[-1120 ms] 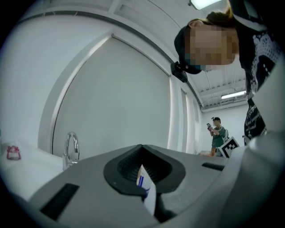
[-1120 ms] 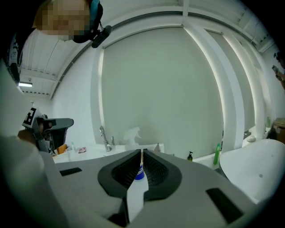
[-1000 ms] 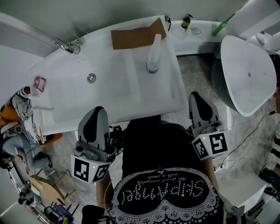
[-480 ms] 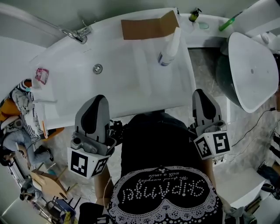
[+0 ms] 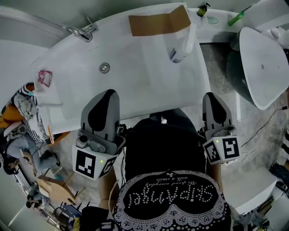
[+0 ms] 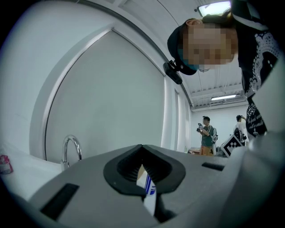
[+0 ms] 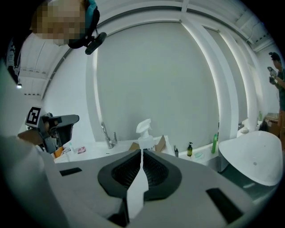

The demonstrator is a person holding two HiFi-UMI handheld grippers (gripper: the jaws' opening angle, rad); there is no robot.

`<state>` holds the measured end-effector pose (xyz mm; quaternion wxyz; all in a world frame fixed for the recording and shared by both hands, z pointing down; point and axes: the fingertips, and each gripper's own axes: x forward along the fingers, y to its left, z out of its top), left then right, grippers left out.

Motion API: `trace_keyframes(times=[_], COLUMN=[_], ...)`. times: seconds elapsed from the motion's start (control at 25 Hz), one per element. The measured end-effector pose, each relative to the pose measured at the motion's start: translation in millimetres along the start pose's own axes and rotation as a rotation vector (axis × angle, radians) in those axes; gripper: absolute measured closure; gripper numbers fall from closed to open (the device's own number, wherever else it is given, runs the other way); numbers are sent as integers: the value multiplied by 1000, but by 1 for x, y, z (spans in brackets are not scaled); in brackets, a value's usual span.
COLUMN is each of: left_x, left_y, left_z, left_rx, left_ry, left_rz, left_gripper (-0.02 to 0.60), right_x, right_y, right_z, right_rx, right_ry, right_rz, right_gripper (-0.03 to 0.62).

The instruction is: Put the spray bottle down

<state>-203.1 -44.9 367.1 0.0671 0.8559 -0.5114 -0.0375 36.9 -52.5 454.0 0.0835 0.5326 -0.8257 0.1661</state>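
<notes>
Both grippers are held close to the person's body, short of the near edge of the white washbasin (image 5: 135, 85). The left gripper (image 5: 104, 97) has its jaws pressed together with nothing between them, and the right gripper (image 5: 212, 97) is likewise closed and empty. The spray bottle (image 5: 180, 47) stands upright and free of both grippers on the flat top of the washbasin, toward its far right corner. A folded piece of brown cardboard (image 5: 158, 22) lies along the washbasin's back edge. The chrome faucet (image 5: 83, 31) rises at the washbasin's far left, with the drain (image 5: 104, 67) set in the bowl in front of it. A small pink packet (image 5: 44, 77) rests on the washbasin's left end. A dark pump bottle (image 5: 203, 8) and a green bottle (image 5: 238, 18) stand on the ledge just beyond the washbasin's right corner.
</notes>
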Motion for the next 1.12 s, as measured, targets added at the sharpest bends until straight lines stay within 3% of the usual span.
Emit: trace_keyframes(times=[0.48,0.92,1.12], left_x=[-10,-4,-3], left_y=[6,4,2], left_z=[-1,-15,-17], left_rx=[20,-57,-50], left_ry=[5,52,78], left_rz=[-3,-60,-70], left_gripper=[577,577,577], right_x=[9,9,7], right_y=[20,23,23], right_z=[2,4,1], right_rx=[-35,-51,-55], right_ry=[-16,-18,-1], right_rz=[49,49,54], right_gripper=[566,565,565])
